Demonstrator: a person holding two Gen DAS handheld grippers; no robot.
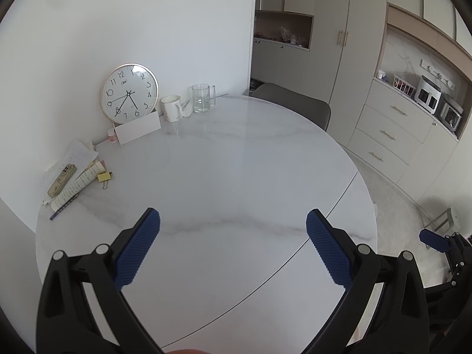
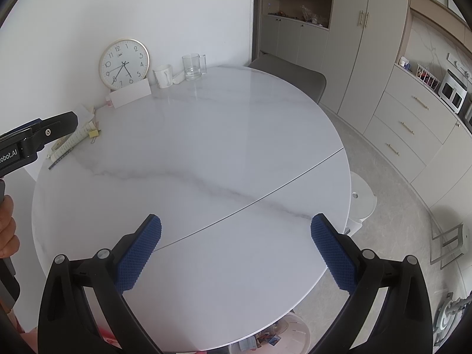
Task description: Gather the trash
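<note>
My left gripper [image 1: 233,221] is open and empty, held above the round white marble table [image 1: 236,162]. My right gripper [image 2: 236,225] is open and empty above the same table [image 2: 206,147] nearer its front edge. A crumpled white tissue [image 1: 186,109] lies between the mug and the glass jug at the back; it also shows in the right wrist view [image 2: 178,78]. A clear bin with coloured scraps inside [image 2: 271,337] stands on the floor under the table's front edge. The left gripper's body [image 2: 38,135] shows at the left of the right wrist view.
At the table's back left stand a wall clock [image 1: 129,93], a white card [image 1: 137,126], a white mug [image 1: 171,107] and a glass jug [image 1: 202,98]. Papers, a phone [image 1: 62,180], a yellow binder clip [image 1: 104,176] and a pen lie at the left. A grey chair [image 1: 295,103] and cabinets stand behind.
</note>
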